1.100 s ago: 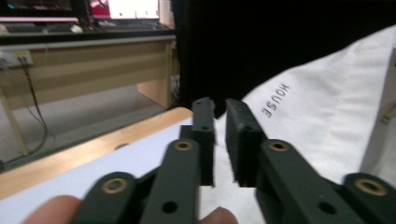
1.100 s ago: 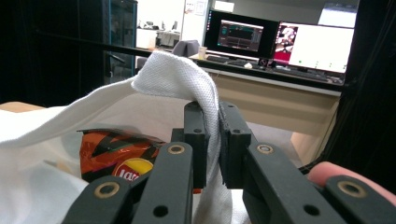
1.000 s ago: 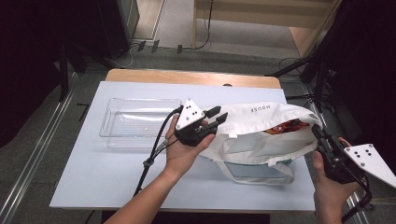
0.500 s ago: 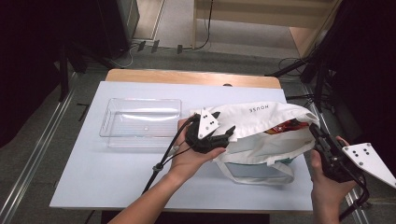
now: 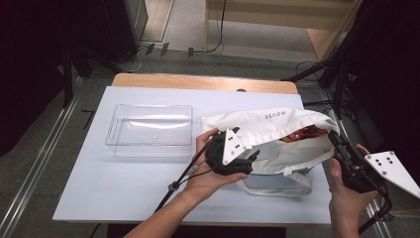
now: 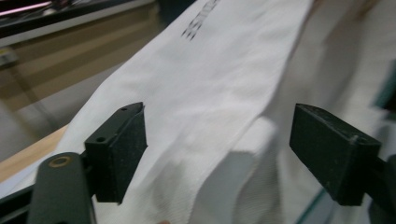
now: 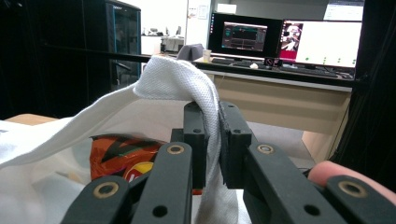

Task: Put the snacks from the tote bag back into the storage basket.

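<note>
Near the table's (image 5: 124,198) right edge, the right gripper (image 7: 212,140) pinches the white tote bag's (image 5: 277,124) rim, while the left gripper's (image 6: 217,154) jaws, just opening, stand wide around its cloth.

The white cloth tote bag (image 5: 277,130) is showing small grey lettering on its side, and an orange-and-red snack packet (image 7: 122,156) with a bit of yellow is peeking out. The see-through plastic tray (image 5: 150,130) is sitting on a pale blue-white tabletop (image 5: 114,188). Both grippers are looking plain black.
</note>
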`<state>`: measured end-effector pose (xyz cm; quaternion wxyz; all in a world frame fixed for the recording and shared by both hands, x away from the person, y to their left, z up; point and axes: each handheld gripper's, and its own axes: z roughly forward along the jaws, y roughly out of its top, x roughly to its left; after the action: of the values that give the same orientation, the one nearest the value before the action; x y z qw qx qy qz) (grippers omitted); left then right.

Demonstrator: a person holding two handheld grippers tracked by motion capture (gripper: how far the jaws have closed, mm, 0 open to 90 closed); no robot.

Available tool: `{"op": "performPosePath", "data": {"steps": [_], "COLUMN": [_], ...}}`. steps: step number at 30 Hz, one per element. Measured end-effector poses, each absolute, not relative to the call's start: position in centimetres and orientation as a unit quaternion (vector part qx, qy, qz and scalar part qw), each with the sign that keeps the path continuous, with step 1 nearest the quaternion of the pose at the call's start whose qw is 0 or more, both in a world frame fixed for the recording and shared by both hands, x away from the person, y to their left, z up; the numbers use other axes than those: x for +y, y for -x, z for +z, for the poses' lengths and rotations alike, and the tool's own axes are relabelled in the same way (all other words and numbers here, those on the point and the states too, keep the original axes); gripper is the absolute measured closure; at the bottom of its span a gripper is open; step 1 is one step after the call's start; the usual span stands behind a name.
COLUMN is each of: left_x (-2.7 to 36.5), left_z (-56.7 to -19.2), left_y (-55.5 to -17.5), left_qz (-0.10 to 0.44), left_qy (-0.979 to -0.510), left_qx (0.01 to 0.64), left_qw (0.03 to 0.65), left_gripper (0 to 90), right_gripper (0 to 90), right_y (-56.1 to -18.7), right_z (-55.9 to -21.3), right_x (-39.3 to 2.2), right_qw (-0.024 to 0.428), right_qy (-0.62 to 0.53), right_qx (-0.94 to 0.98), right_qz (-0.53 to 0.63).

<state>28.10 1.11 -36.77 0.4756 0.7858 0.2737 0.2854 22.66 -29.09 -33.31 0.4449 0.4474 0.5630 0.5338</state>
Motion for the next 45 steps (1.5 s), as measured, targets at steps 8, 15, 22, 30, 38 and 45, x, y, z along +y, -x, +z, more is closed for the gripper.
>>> {"op": "performPosePath", "data": {"steps": [8,15,22,30,38,45], "left_x": [2.3,2.0,1.4,0.2,0.7,1.1], "left_z": [-35.8,-34.7,-33.7,-35.5,-36.3,-36.0], "left_y": [-29.1,-30.4,-33.9,-36.8,-35.1,-35.3], "left_qz": [0.294,0.309,0.298,0.247,0.285,0.288], "left_qy": [-0.754,-0.748,-0.726,-0.744,-0.748,-0.748], "left_qx": [0.309,0.3,0.329,0.353,0.339,0.346], "left_qw": [0.499,0.506,0.526,0.511,0.493,0.489], "left_gripper": [48.0,66.6,66.2,62.8,41.5,28.9], "right_gripper": [84.4,84.4,84.5,84.5,84.5,84.4], "right_y": [-22.5,-22.5,-22.7,-23.1,-22.9,-22.8], "right_z": [-33.3,-33.5,-33.7,-34.1,-34.4,-34.2], "right_x": [-29.4,-29.4,-29.3,-29.1,-29.5,-29.6], "right_qw": [0.447,0.45,0.446,0.439,0.438,0.44], "right_qy": [-0.444,-0.441,-0.441,-0.444,-0.439,-0.442], "right_qx": [0.569,0.572,0.576,0.582,0.579,0.574], "right_qz": [0.529,0.525,0.524,0.521,0.529,0.53]}}
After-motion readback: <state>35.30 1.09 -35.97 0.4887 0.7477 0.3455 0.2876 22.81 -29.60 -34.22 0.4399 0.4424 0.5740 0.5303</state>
